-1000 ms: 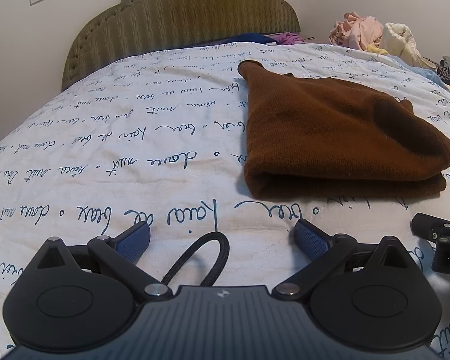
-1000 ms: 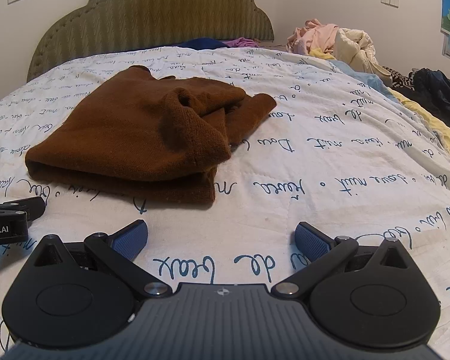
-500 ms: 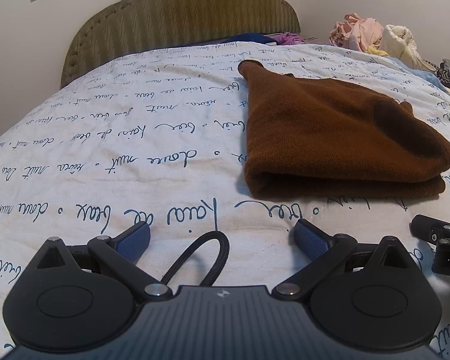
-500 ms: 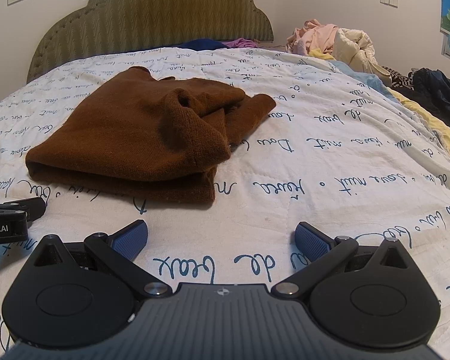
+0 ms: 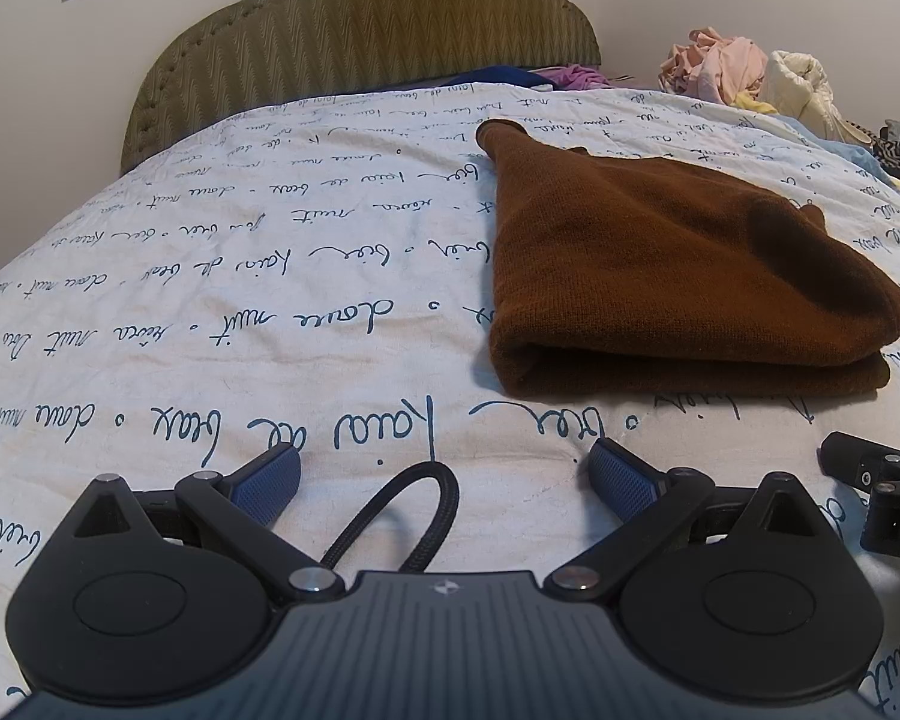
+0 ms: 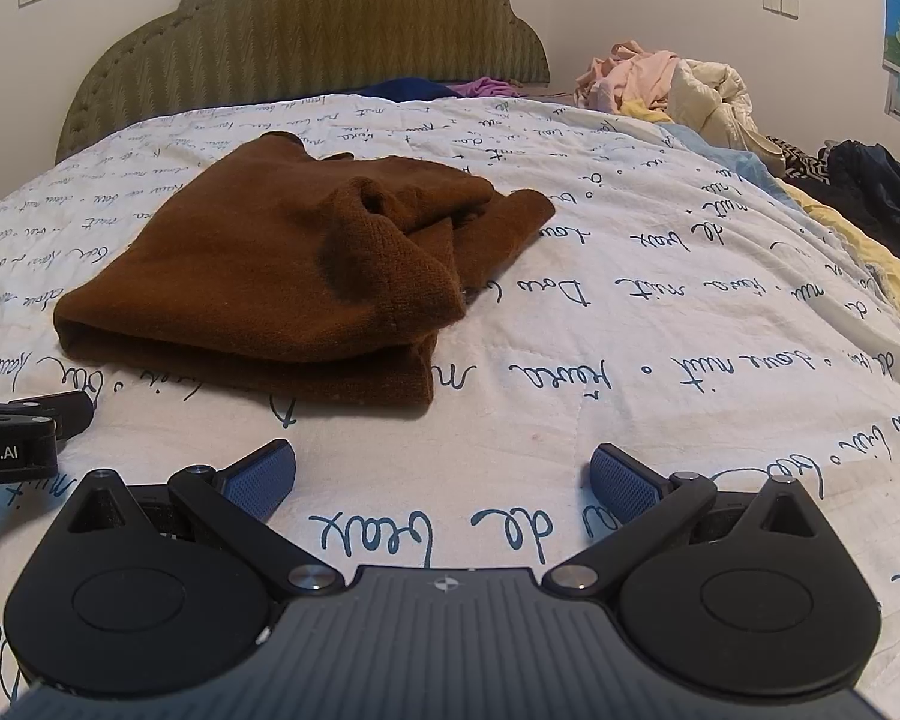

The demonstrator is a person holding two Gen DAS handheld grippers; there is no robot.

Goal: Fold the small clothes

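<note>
Left wrist view: the brown garment point(image 5: 660, 276) lies on the bedspread point(image 5: 210, 312), far-right of the left gripper point(image 5: 444, 480), well apart from it. It is already folded at least once: the near edge shows a rounded fold w/ two thick layers one on top of the other. The left side is straight and neat. The left tongs are spread wide and hold nothing; a black cable loop point(image 5: 402, 522) sits between them.

Right wrist view: the same garment point(image 6: 258, 288) is far-left of the right gripper point(image 6: 444, 480), also apart. Here the right side looks less tidy: a bunched pocket of cloth and a loose flap point(image 6: 498, 228) stick out to the far right. The right tongs are also wide apart and empty.

Judgement: fold approx. half done (maybe more); the loose flap probably needs tucking or one more fold. A clothes pile point(image 6: 660, 84) waits at the far right.
</note>
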